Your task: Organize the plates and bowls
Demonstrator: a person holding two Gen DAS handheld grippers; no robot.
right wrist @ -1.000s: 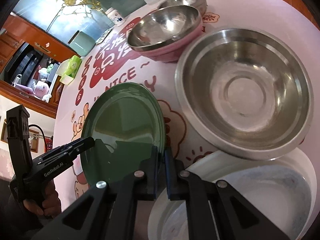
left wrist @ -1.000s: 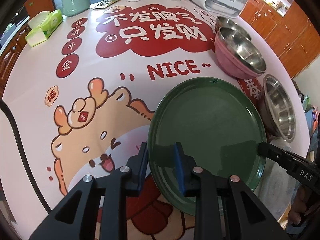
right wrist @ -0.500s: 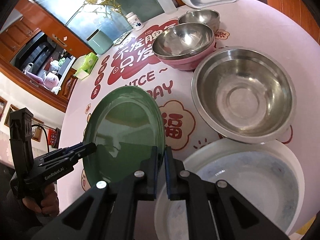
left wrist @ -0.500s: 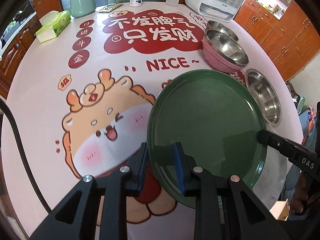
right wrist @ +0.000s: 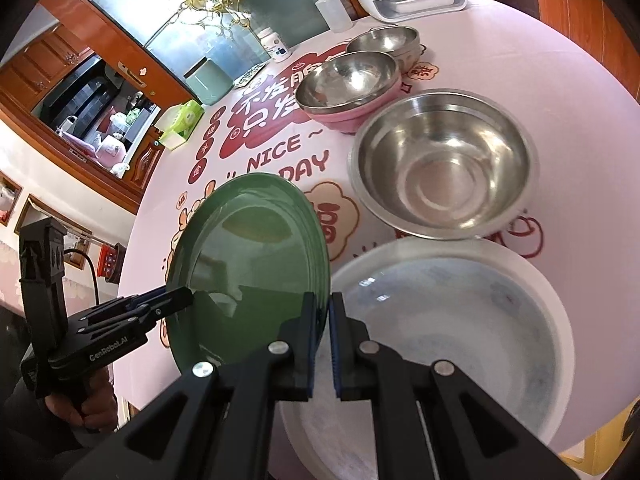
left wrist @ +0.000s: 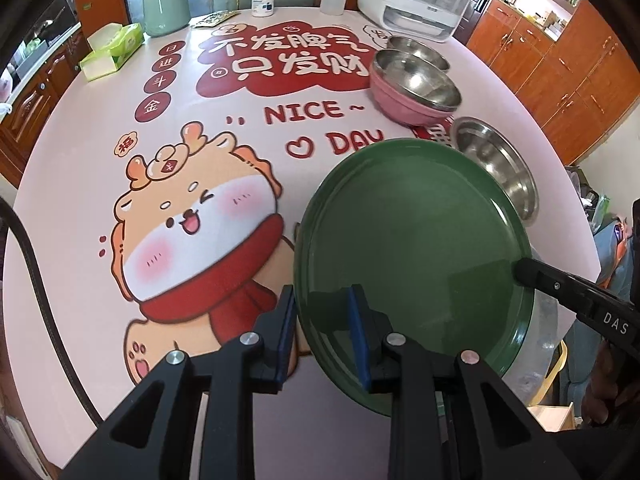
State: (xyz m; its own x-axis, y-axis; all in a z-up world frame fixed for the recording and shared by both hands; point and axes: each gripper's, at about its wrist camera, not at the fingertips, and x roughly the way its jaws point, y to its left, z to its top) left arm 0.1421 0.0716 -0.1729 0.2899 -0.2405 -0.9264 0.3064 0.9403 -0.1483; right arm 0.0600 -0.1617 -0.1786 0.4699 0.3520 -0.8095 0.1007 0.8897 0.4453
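Green plate point(left wrist: 412, 240) hangs tilted above the bench point(left wrist: 80, 184), clamped on opposite rims by both sets of fingers: left gripper point(left wrist: 322, 336) nearside, right gripper point(right wrist: 322, 344) on the edge toward the white plate point(right wrist: 460, 320). That white plate lies just beside and below, probably the target. Only the right wrist view shows it whole; the left barely does.

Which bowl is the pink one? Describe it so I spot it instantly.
Start at the white appliance at the table's far edge. Nearer than the small steel bowl before it sits the pink bowl: the only coloured one, with a steel bowl nested inside.
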